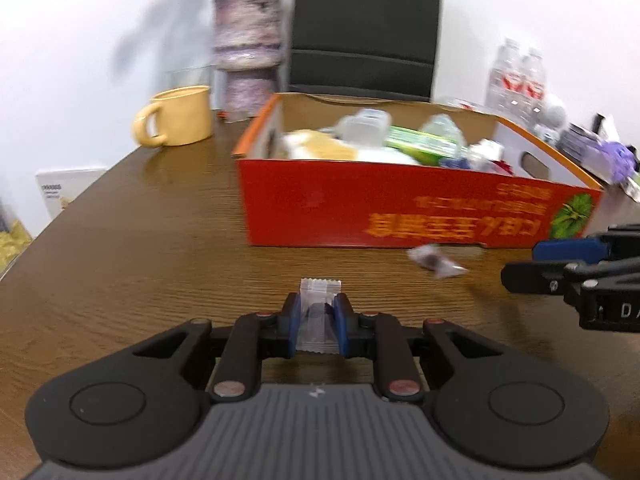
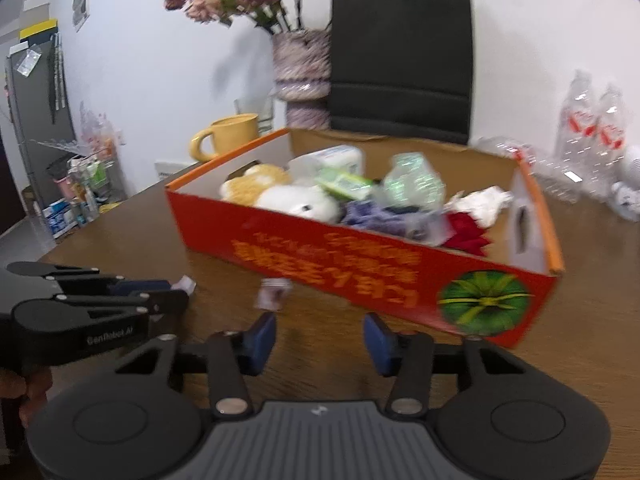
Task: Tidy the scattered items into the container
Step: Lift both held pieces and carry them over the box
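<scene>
My left gripper point(image 1: 318, 312) is shut on a small clear candy wrapper point(image 1: 318, 316) and holds it just above the wooden table, in front of the red cardboard box point(image 1: 400, 208). The box holds several items: a plush toy point(image 2: 280, 196), packets and cloths. A second wrapped candy point(image 1: 436, 262) lies on the table by the box's front wall; it also shows in the right wrist view point(image 2: 272, 294). My right gripper point(image 2: 320, 340) is open and empty, a short way behind that candy. The left gripper also shows in the right wrist view point(image 2: 176, 296) at the left.
A yellow mug point(image 1: 180, 116) and a vase of dried flowers point(image 1: 246, 52) stand behind the box on the left. A black paper bag point(image 2: 400, 60) stands behind it. Plastic bottles point(image 2: 592, 132) and small items sit to the right. The table's left edge point(image 1: 60, 216) is near.
</scene>
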The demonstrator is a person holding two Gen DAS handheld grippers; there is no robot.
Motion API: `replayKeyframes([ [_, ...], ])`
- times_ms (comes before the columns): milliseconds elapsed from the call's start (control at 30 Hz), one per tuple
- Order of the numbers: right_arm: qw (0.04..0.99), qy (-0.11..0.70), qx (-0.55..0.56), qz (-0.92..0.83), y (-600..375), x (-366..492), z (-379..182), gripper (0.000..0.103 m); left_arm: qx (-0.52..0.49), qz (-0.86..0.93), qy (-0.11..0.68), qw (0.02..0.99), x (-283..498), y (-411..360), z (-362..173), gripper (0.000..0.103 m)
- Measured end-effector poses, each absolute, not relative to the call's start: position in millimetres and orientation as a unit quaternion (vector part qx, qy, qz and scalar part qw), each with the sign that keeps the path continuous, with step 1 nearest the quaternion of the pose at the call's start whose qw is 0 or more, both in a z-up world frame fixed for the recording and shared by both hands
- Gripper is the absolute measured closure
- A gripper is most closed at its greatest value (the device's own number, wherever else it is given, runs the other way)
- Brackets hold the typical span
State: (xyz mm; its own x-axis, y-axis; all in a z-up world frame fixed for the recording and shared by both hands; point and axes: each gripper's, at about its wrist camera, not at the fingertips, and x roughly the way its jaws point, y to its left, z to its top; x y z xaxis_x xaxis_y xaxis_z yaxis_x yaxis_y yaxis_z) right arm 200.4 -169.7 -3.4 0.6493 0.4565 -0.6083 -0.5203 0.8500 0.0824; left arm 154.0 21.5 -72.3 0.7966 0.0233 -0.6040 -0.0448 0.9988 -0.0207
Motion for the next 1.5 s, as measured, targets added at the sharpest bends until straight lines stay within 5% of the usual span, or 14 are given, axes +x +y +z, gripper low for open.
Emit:
replayKeyframes([
  [267,0.902,0.328,-0.061,0.272,-118.8,218.5,-8.2,0.07,-0.042,0.01,0.311,0.949,150.6,47.6,-72.4,0.084],
  [433,0.898,0.348,-0.075,0.258,-106.4,226.7,-17.2,0.091,-0.061,0.001,0.31,0.949,150.9,55.9,-72.0,0.084],
  [733,0.911,0.305,-0.073,0.268,-117.4,203.4,4.6,0.092,-0.065,0.013,0.299,0.952,143.4,54.9,-64.5,0.084],
  [1200,0.955,0.214,0.025,0.204,-200.7,222.5,78.9,0.092,-0.027,-0.023,0.181,0.983,160.7,-6.9,25.0,0.084],
  [1500,0.956,0.231,0.037,0.175,-223.5,262.2,75.2,0.092,-0.028,-0.038,0.215,0.975,225.1,-51.9,20.7,0.084],
])
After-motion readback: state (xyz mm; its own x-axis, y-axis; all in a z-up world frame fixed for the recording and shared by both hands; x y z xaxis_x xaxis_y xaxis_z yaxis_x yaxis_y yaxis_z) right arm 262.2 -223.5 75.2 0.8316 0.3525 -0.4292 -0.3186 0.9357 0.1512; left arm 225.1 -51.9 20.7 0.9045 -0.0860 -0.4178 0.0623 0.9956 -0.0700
